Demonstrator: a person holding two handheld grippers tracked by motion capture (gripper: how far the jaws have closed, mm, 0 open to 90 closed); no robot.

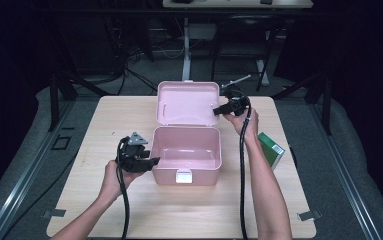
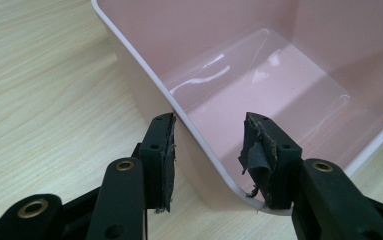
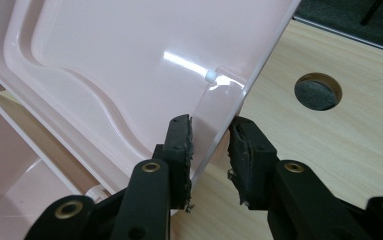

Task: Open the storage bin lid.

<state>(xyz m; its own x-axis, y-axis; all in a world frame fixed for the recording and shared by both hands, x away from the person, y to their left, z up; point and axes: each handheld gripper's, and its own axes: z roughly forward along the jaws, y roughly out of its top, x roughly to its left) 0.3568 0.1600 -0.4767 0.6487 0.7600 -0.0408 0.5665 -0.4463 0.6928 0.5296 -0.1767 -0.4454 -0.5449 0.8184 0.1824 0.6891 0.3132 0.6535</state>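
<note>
Left gripper (image 1: 151,161) sits at the near left corner of the pink box (image 1: 186,165), jaws spread wide, one outside the wall and one inside over the hollow, as the left gripper view shows (image 2: 209,155); neither pad is pressing the plastic there, so that claw is released. Right gripper (image 1: 218,112) is up at the right edge of the lid (image 1: 188,102), and in the right gripper view (image 3: 210,150) its jaws straddle the thin lid edge, one on the inner face, one on the outer side, with a sliver of gap on the outer side: parted around the rim, not clamped tight as far as the picture tells.

The box stands in the middle of the table (image 1: 104,130), lid swung back and standing upright behind the tub, a white latch (image 1: 184,176) on the near face. The tub's inside is bare pink plastic.

A green carton (image 1: 270,150) lies near the right edge of the table, just beyond the person's right forearm (image 1: 266,195). A round hole (image 3: 318,91) in the tabletop shows past the lid in the right gripper view. Cables (image 1: 125,210) trail from both grippers toward the near edge. Beyond the table, dark floor and desk legs (image 1: 186,50).
</note>
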